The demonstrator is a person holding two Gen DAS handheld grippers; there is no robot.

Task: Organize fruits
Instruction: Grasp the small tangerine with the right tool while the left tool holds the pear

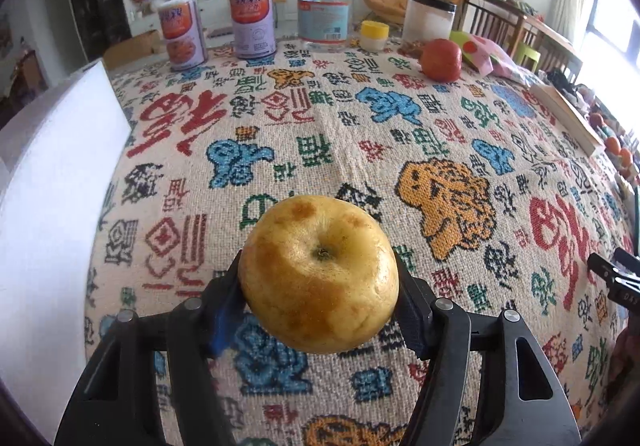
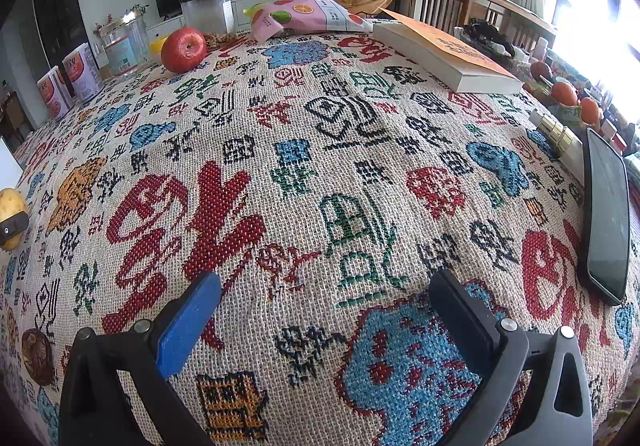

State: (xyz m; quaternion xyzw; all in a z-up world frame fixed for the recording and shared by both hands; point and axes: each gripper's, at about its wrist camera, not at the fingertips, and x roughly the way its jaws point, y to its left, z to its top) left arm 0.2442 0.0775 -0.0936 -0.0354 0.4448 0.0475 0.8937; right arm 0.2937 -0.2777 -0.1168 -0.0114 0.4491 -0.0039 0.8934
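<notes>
From the left wrist camera, the left gripper (image 1: 320,302) squeezes a yellow apple (image 1: 319,273) between its two fingers, holding it above the patterned tablecloth (image 1: 360,134). A red apple (image 1: 441,59) sits on the cloth far behind the yellow apple, off to the right. Two cans (image 1: 182,32) and a clear jar (image 1: 325,12) stand far behind it too, to the left of the red apple.

From the right wrist camera, the right gripper (image 2: 326,306) is wide open with nothing in it, just over the tablecloth (image 2: 320,166). The red apple (image 2: 183,49) sits far ahead on the left. A book (image 2: 444,52) lies to the right of the red apple, and a phone (image 2: 606,218) lies near the right edge. The yellow apple (image 2: 11,206) peeks in at the left edge
</notes>
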